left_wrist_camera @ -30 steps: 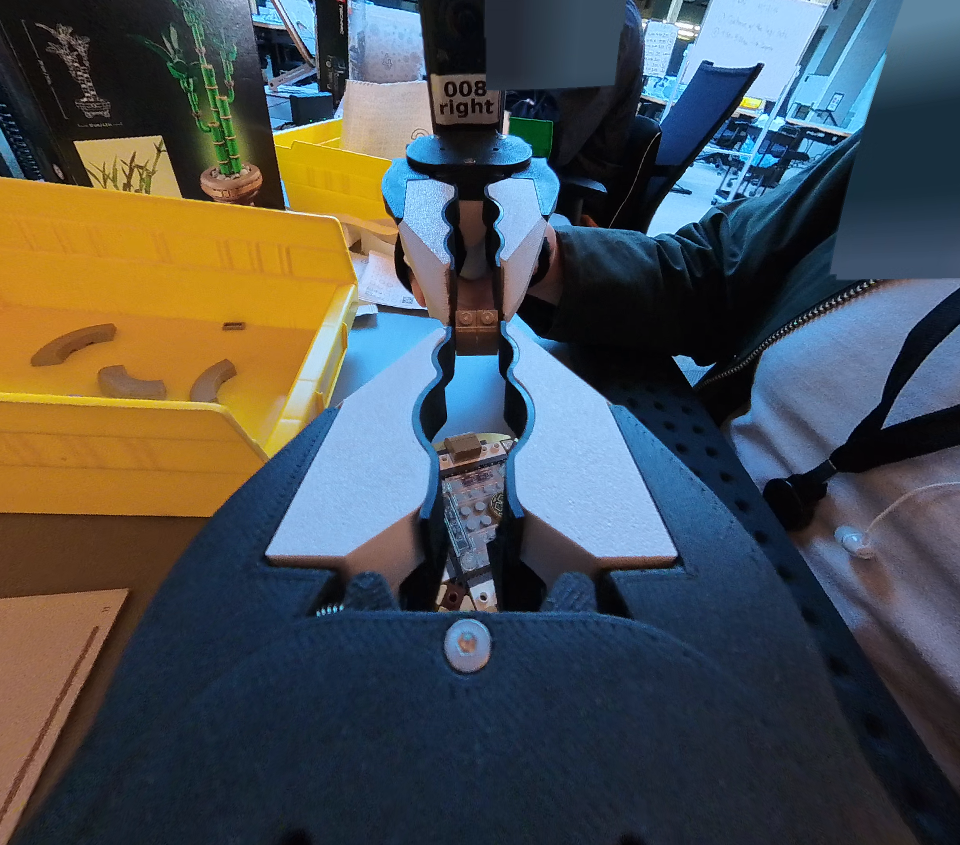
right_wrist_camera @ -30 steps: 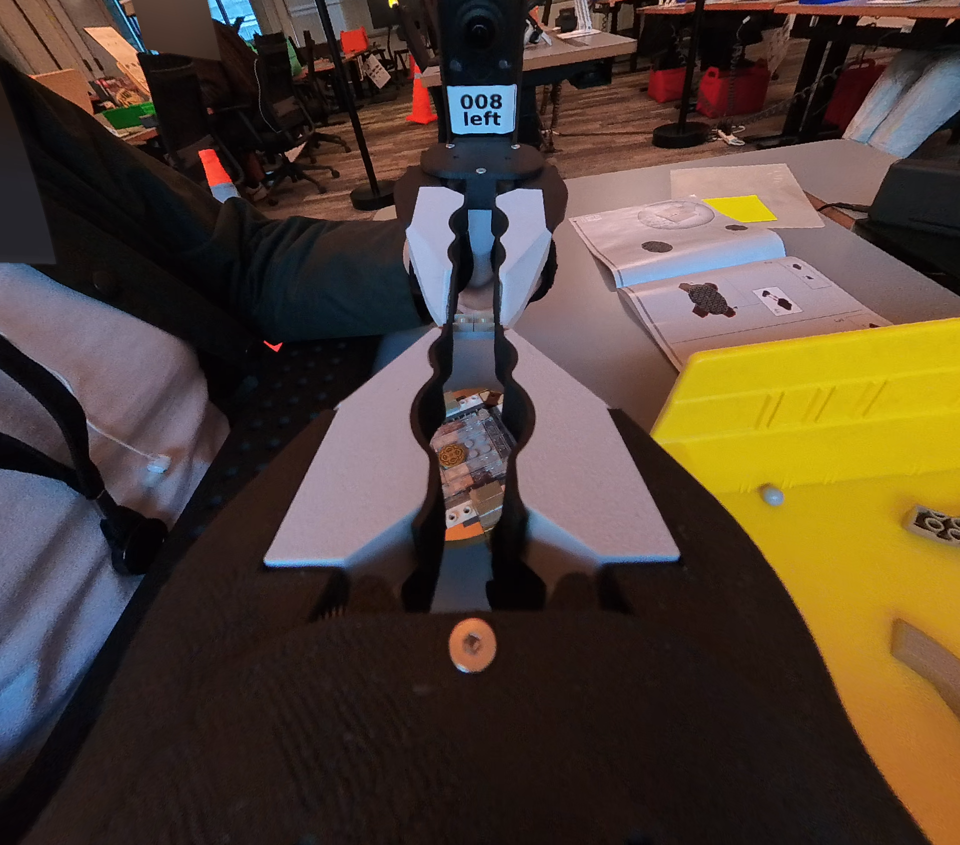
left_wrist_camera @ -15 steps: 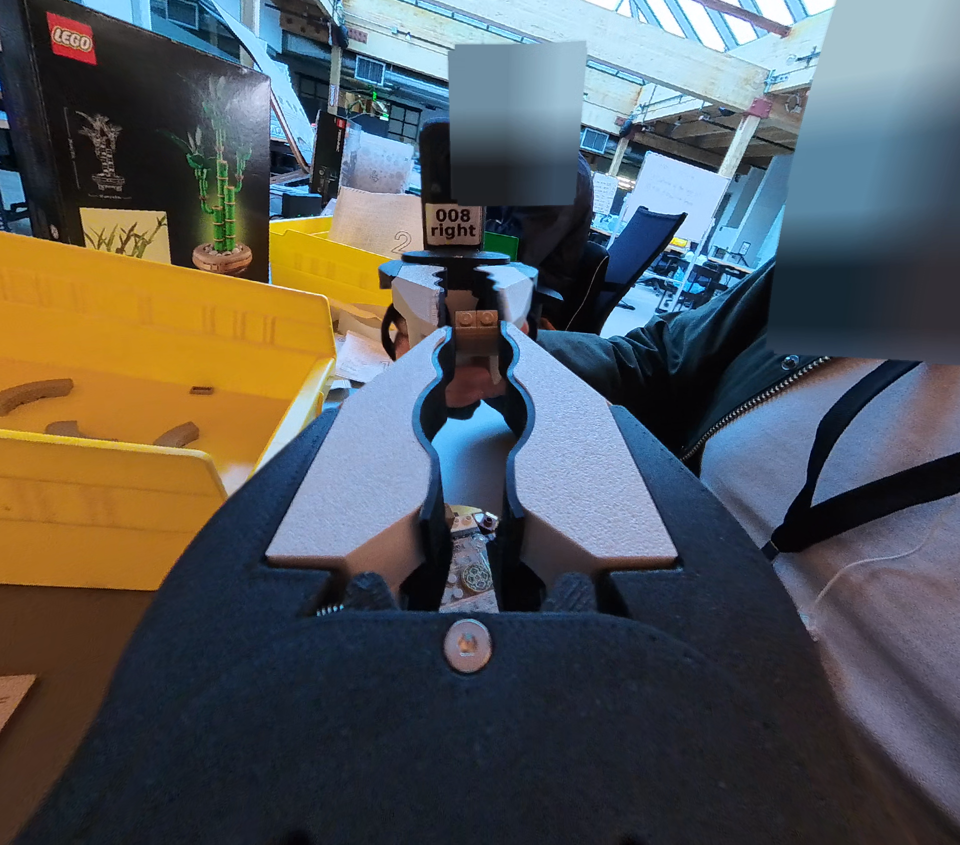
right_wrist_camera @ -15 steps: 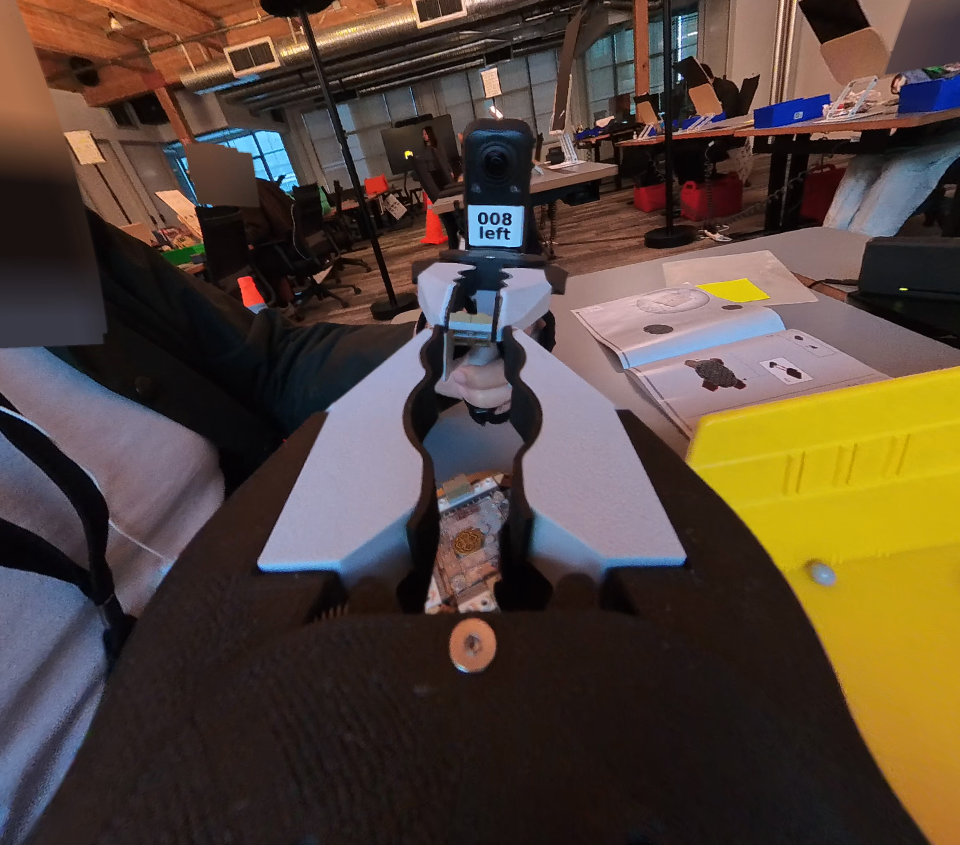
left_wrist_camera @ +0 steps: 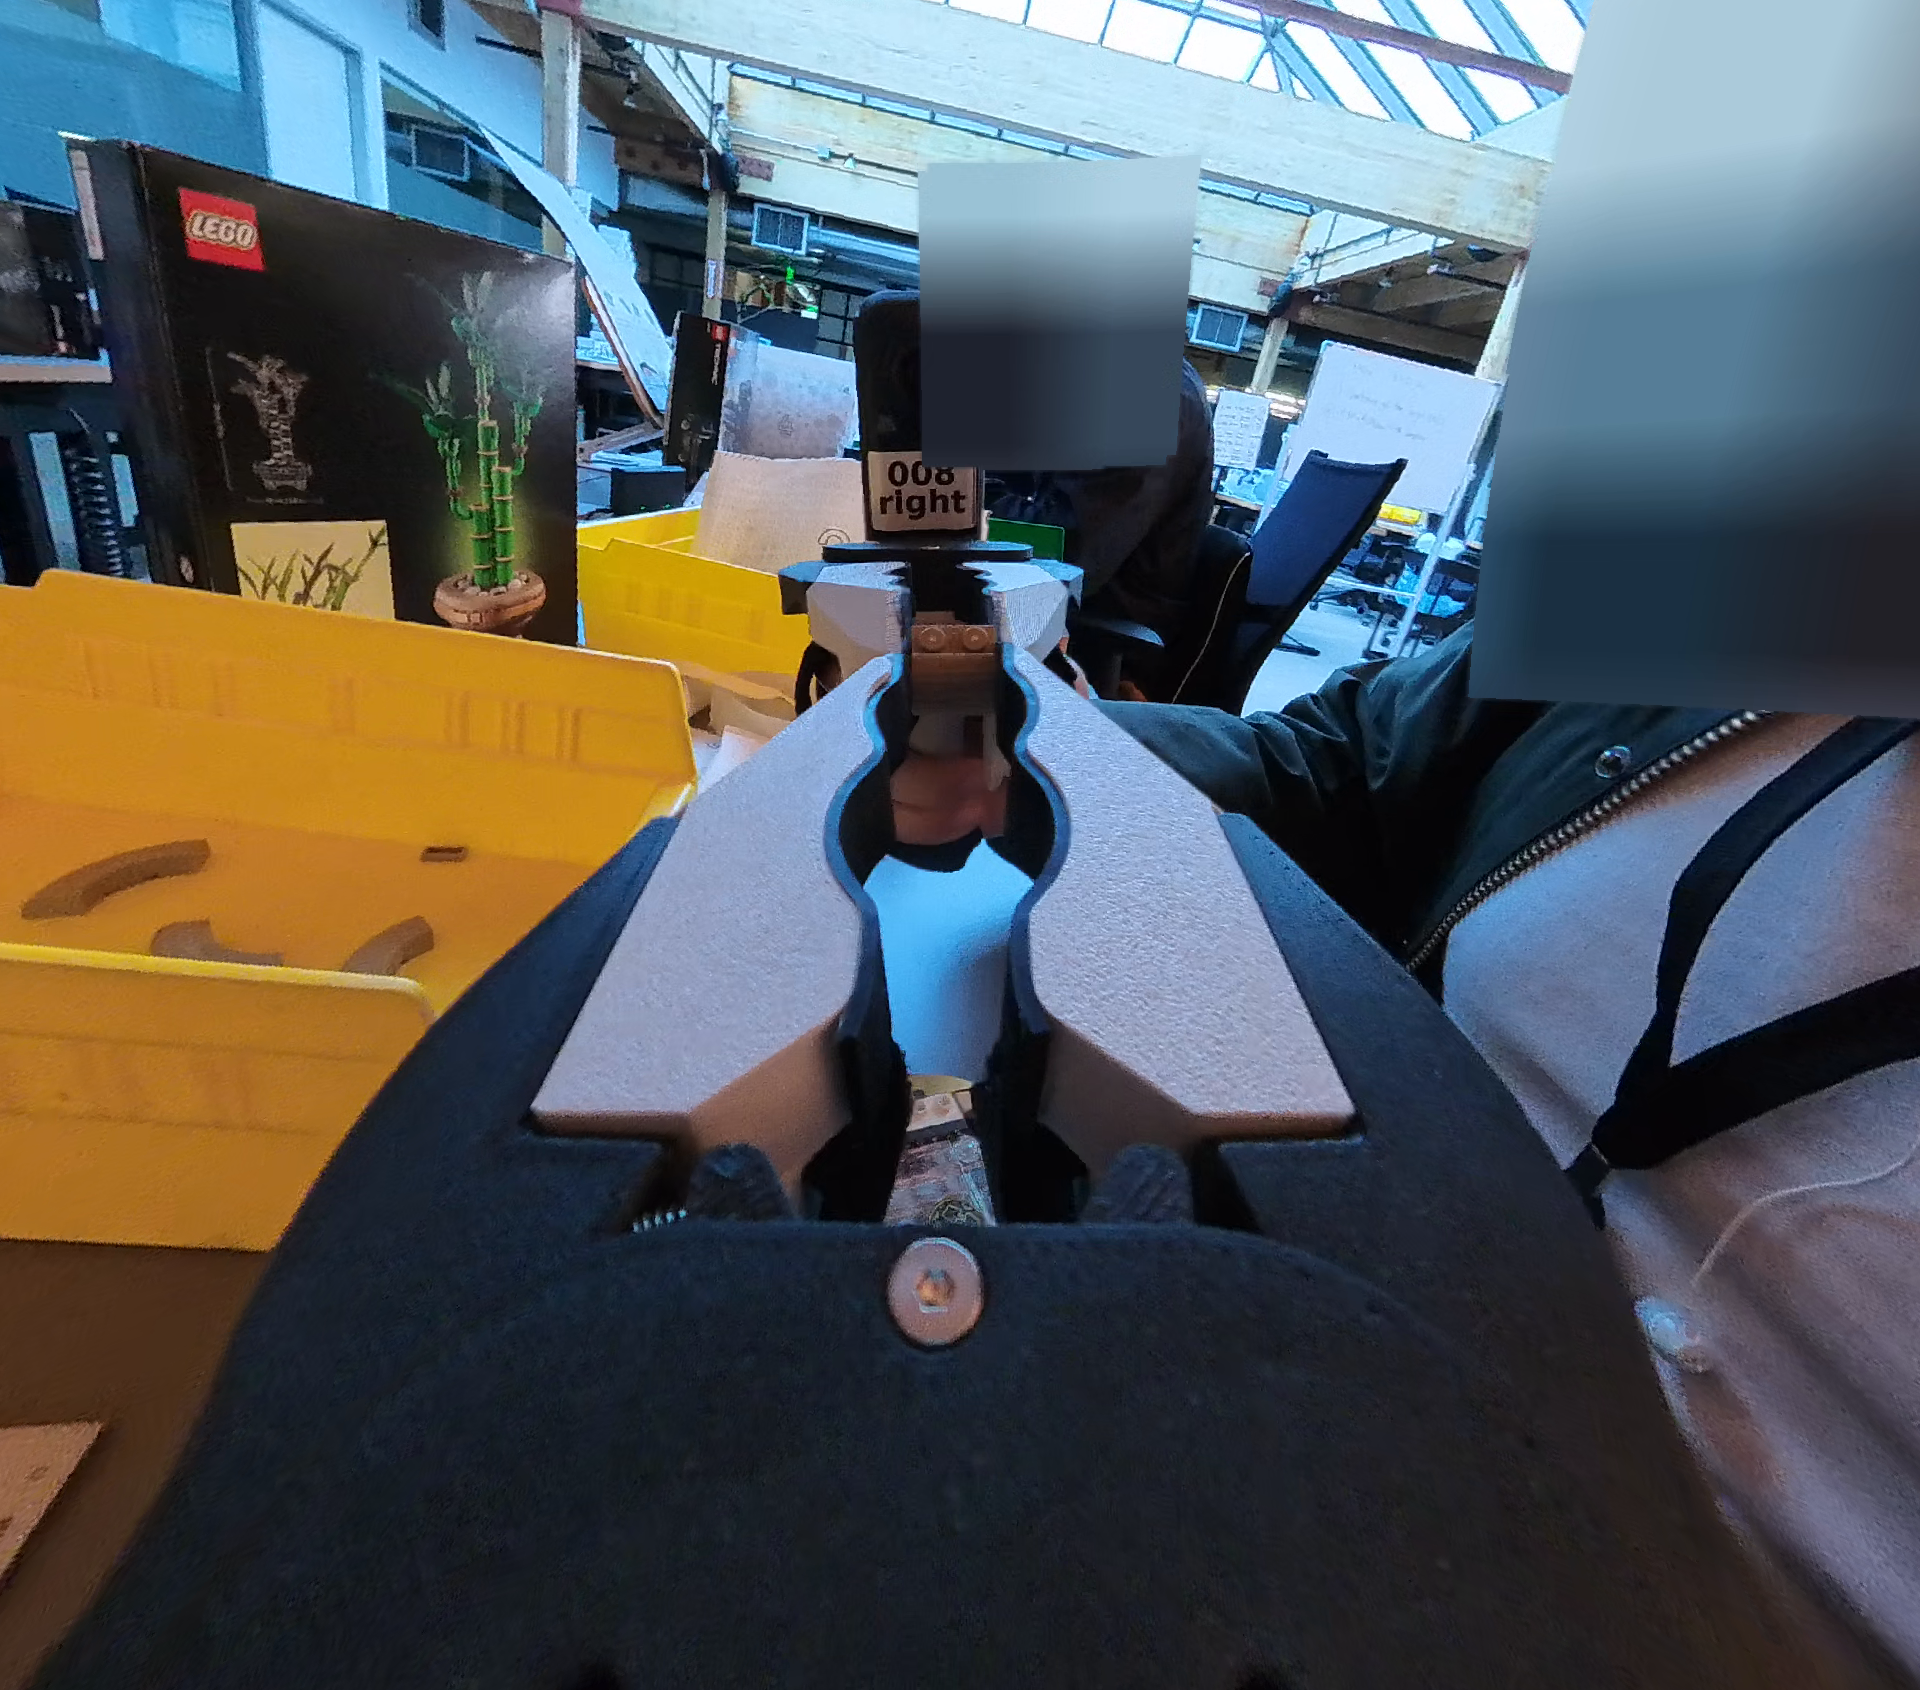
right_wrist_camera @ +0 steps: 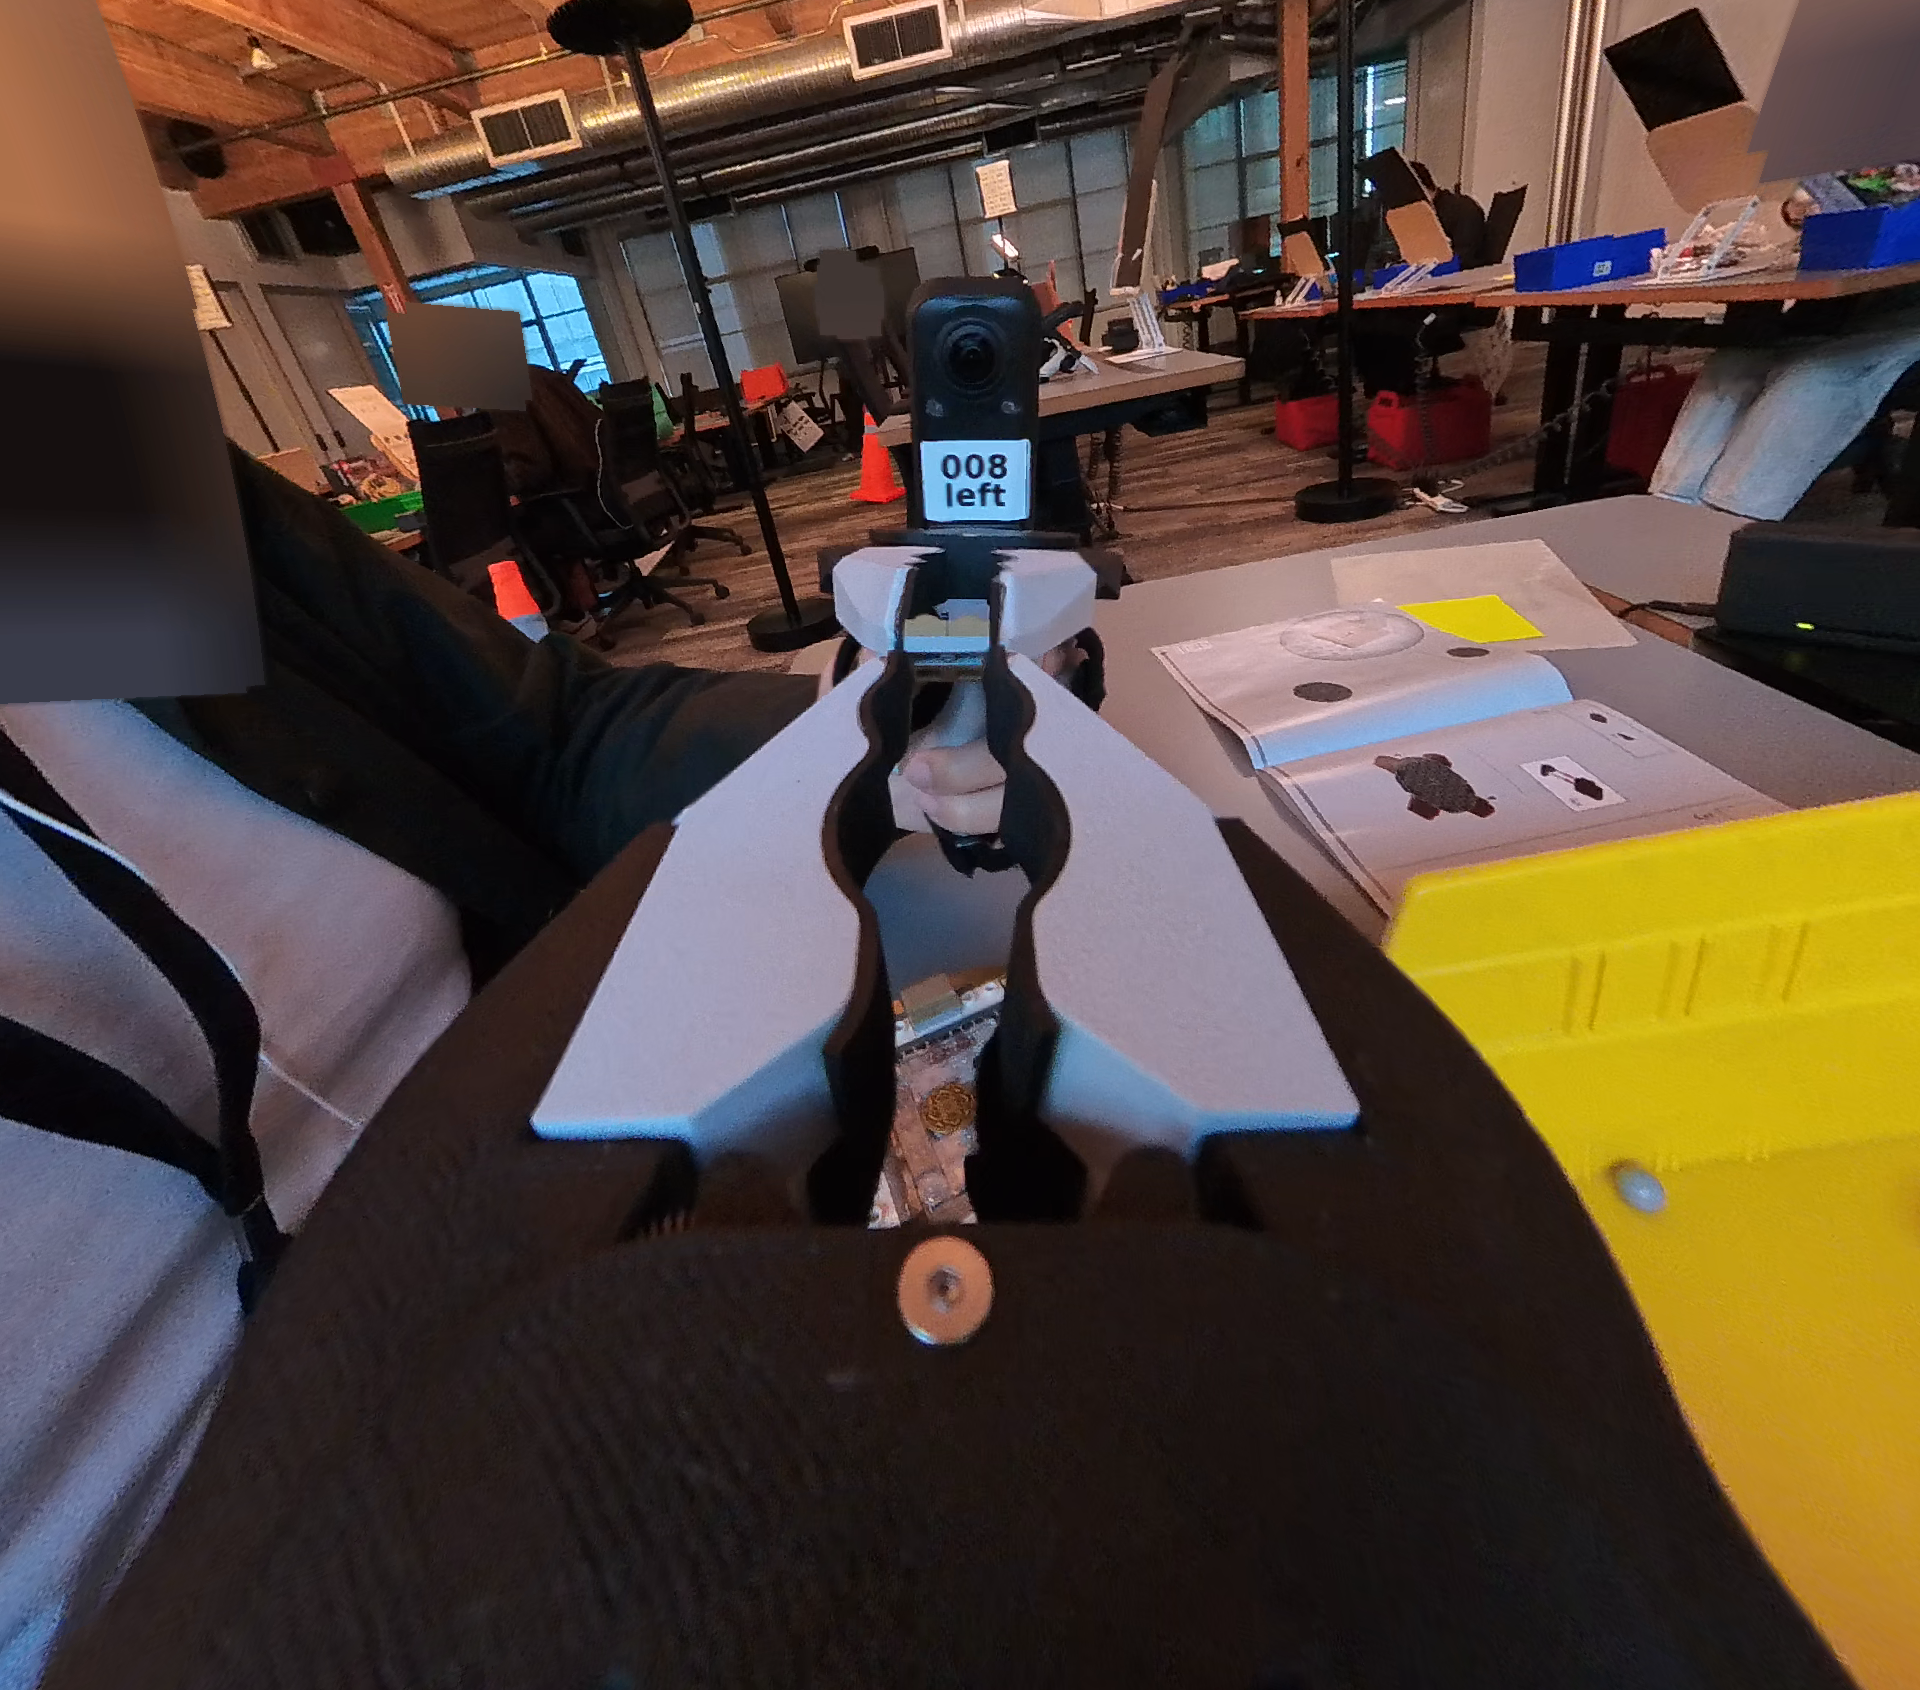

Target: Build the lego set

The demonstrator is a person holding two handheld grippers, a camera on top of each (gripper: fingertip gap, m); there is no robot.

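A small brown brick point(left_wrist_camera: 951, 653) sat pinched at the meeting point of the two grippers, which faced each other tip to tip above the table. In the left wrist view the left gripper point(left_wrist_camera: 951, 690) had its jaws drawn close, a narrow gap between them, and its tips reached the brick; the right gripper point(left_wrist_camera: 940, 601) opposite clasped the same brick between its pale fingers. In the right wrist view the piece looked tan and pale point(right_wrist_camera: 948, 638), lodged between the tips of the left gripper point(right_wrist_camera: 956, 606), with the right gripper point(right_wrist_camera: 948, 674) closed to a narrow gap around it. Which claw bore the load I could not tell.

Below, seen through the gap between the fingers, lay the build point(right_wrist_camera: 940, 1100), a flat assembly with pale studded plates, a tan piece and a round gold ornament, resting on the table point(right_wrist_camera: 1714, 705).

To the left in the left wrist view stood a yellow bin point(left_wrist_camera: 343, 705) holding three curved brown pieces point(left_wrist_camera: 114, 877) and a small dark part point(left_wrist_camera: 444, 854). Behind it stood the set's black box point(left_wrist_camera: 343, 414). In the right wrist view an open booklet point(right_wrist_camera: 1455, 747) lay on the table beyond another yellow bin point(right_wrist_camera: 1683, 1017).
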